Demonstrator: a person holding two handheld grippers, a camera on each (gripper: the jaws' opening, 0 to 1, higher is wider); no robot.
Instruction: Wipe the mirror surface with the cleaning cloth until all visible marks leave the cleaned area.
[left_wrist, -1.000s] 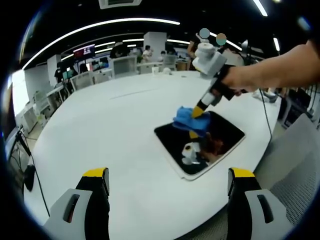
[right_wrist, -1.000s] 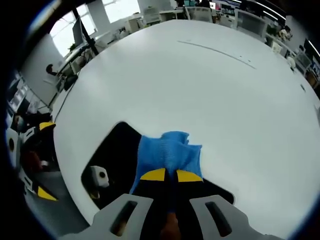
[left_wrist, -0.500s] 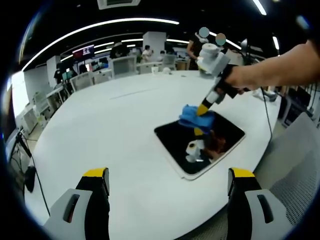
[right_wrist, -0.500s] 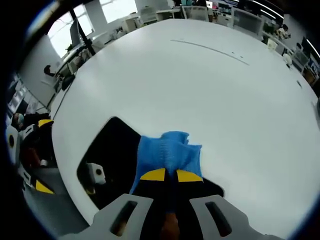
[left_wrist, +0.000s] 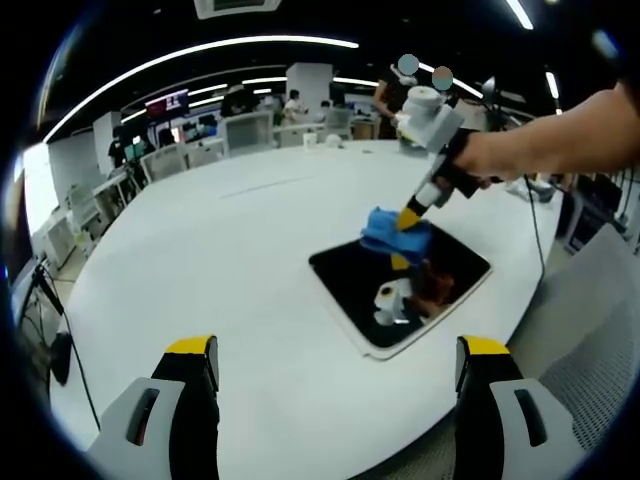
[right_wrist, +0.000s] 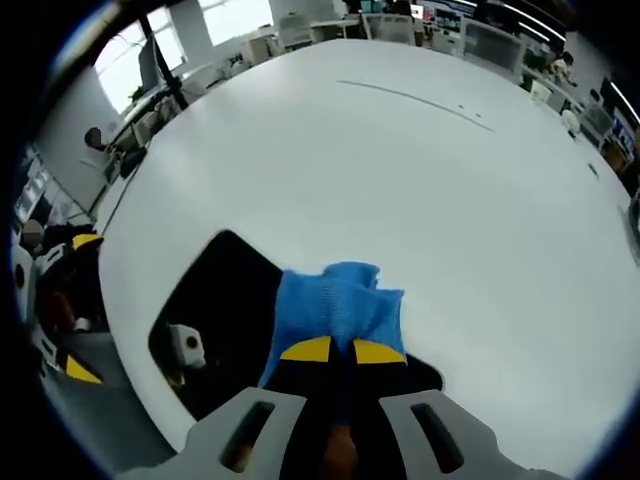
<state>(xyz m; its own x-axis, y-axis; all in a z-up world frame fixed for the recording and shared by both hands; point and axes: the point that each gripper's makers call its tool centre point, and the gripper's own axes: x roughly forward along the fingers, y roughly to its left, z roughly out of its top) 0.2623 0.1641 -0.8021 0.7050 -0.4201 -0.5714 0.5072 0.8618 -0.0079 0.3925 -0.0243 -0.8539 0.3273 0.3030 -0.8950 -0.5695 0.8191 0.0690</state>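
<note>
In the left gripper view, the left gripper (left_wrist: 335, 385) rises from the bottom edge with its jaws spread wide and nothing between them, held back from the work over the near part of the white surface (left_wrist: 200, 250). Right of centre lies the mirror (left_wrist: 400, 285), dark and flat on that surface, reflecting the tool above it. At its upper edge the blue cleaning cloth (left_wrist: 393, 228) is pressed down by the right gripper (left_wrist: 408, 216), which reaches in from the upper right in a person's hand (left_wrist: 490, 155). In the right gripper view, the jaws are closed tight on the cloth at lower centre, with the mirror running off to the lower left. No marks can be made out on the glass, so the wiping seems under way, with the lower half probably left to cover.
</note>
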